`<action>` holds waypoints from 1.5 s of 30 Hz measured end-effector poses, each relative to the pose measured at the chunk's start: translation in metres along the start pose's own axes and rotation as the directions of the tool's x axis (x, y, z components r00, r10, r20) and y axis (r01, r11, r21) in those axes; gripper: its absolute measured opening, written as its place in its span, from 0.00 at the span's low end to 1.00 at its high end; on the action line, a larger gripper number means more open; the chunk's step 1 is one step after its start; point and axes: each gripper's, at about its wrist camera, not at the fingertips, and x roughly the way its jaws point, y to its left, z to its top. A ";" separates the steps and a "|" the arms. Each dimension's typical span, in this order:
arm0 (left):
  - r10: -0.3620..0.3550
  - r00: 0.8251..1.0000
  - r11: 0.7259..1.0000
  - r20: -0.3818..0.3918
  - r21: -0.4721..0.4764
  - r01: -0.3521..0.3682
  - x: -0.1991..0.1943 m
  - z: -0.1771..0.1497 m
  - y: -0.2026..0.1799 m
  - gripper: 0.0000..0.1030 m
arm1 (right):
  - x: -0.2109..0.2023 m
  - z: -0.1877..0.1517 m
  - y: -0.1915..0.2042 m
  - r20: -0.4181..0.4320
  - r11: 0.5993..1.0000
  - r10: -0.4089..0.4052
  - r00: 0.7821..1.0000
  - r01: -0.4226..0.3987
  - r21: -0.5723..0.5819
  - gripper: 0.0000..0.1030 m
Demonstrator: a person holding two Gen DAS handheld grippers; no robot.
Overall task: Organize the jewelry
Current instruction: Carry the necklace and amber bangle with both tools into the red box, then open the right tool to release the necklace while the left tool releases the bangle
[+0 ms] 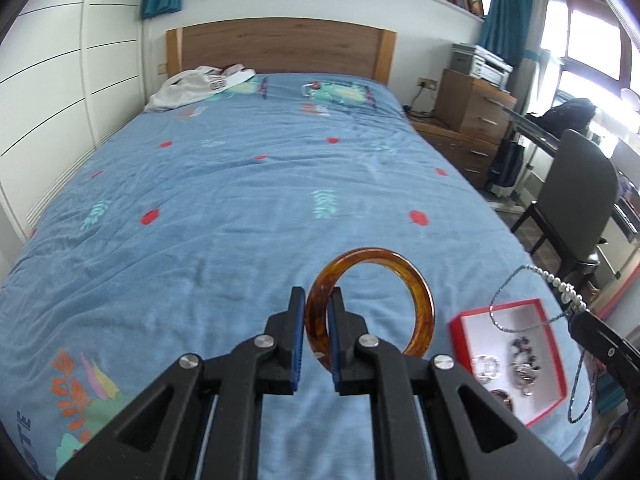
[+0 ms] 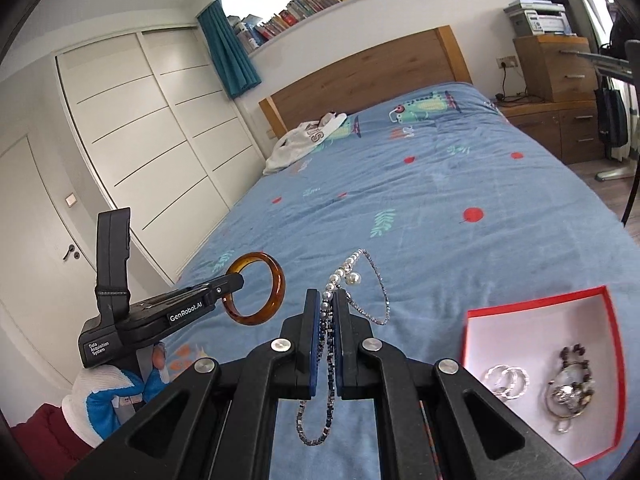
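Note:
My left gripper (image 1: 316, 300) is shut on an amber tortoiseshell bangle (image 1: 420, 312), held upright above the blue bedspread (image 1: 240, 200). From the right wrist view the same left gripper (image 2: 236, 282) and bangle (image 2: 276, 280) hang at the left, with a gloved hand below. My right gripper (image 2: 326, 300) is shut on a beaded necklace (image 2: 378, 280) with pearls (image 2: 352, 278), its loops dangling above and below the pads. A red-rimmed white box (image 2: 520, 320) lies on the bed at the lower right, holding silver rings (image 2: 506, 382) and a dark beaded piece (image 2: 572, 388). The left wrist view has the box (image 1: 516, 320) at right.
A white garment (image 1: 192, 86) lies near the wooden headboard (image 1: 280, 48). White wardrobe doors (image 2: 160, 128) line the left side. A wooden drawer unit (image 1: 476, 112) and a dark chair (image 1: 576, 200) stand to the right of the bed.

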 end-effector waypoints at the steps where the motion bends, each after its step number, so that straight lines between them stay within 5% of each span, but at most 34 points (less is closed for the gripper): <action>1: -0.016 1.000 1.000 -0.001 0.009 0.016 0.000 0.000 -0.012 0.10 | -0.009 0.002 -0.008 0.003 1.000 -0.009 1.000 0.009 -0.001 0.06; 9: -0.134 0.989 0.987 -0.066 0.081 0.139 0.033 -0.020 -0.119 0.10 | -0.044 0.003 -0.091 -0.020 0.993 -0.114 0.993 0.115 0.032 0.06; 16: -0.170 0.971 0.972 -0.169 0.133 0.194 0.087 -0.051 -0.185 0.10 | -0.027 -0.007 -0.158 -0.090 0.983 -0.167 0.982 0.173 0.058 0.06; 27: -0.118 0.959 0.968 -0.258 0.188 0.169 0.152 -0.080 -0.214 0.10 | 0.023 -0.028 -0.222 -0.184 0.969 -0.210 0.960 0.229 0.093 0.06; 39: -0.083 0.953 0.972 -0.292 0.186 0.142 0.175 -0.092 -0.218 0.10 | 0.042 -0.042 -0.239 -0.266 0.942 -0.292 0.919 0.325 0.085 0.10; 45: -0.072 0.952 0.970 -0.298 0.200 0.136 0.176 -0.093 -0.220 0.12 | 0.039 -0.043 -0.238 -0.258 0.941 -0.300 0.918 0.330 0.081 0.15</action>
